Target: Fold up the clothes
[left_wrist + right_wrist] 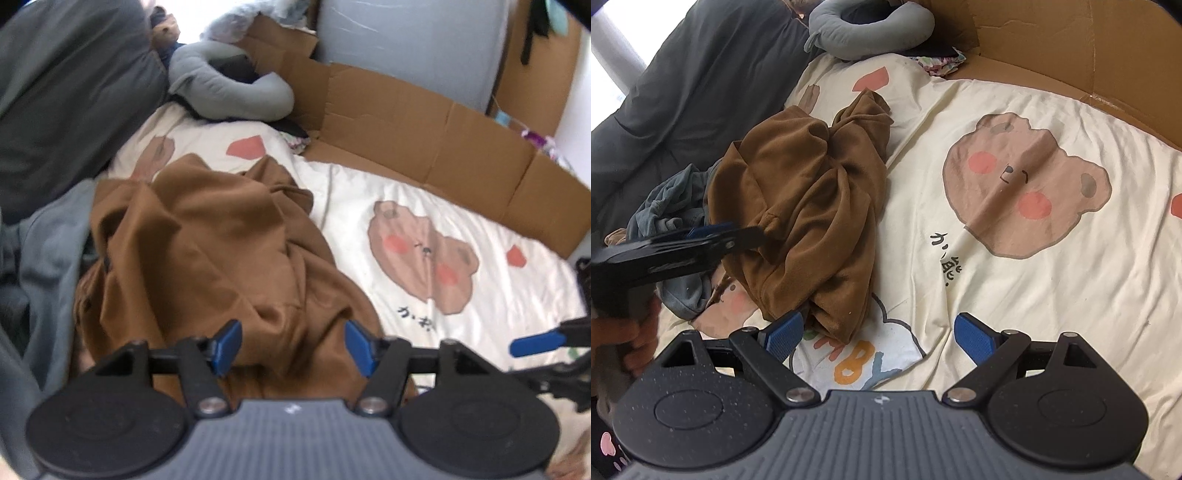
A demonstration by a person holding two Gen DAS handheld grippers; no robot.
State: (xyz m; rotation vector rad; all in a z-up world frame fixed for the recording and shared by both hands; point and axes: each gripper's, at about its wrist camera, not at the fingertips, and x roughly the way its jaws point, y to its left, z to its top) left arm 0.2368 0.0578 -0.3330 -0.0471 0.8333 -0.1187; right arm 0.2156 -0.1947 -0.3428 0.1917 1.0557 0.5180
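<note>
1. The brown garment is soft matt cloth, a little fuzzy, with many wrinkles.
2. The sheet is smooth cream cotton-like cloth with printed bears.
3. The cardboard, upper right of the frame, is matt brown paperboard with creases.
4. The pads are blue and ribbed, on matt black plastic arms with shiny metal screws.
5. The pillow is smooth grey cloth.

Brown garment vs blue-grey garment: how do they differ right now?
The brown garment is the larger heap, lying mid-sheet in full view; the blue-grey garment is a smaller bundle at the brown one's far side, partly under it and partly hidden by the left gripper. Both are crumpled and unfolded.
</note>
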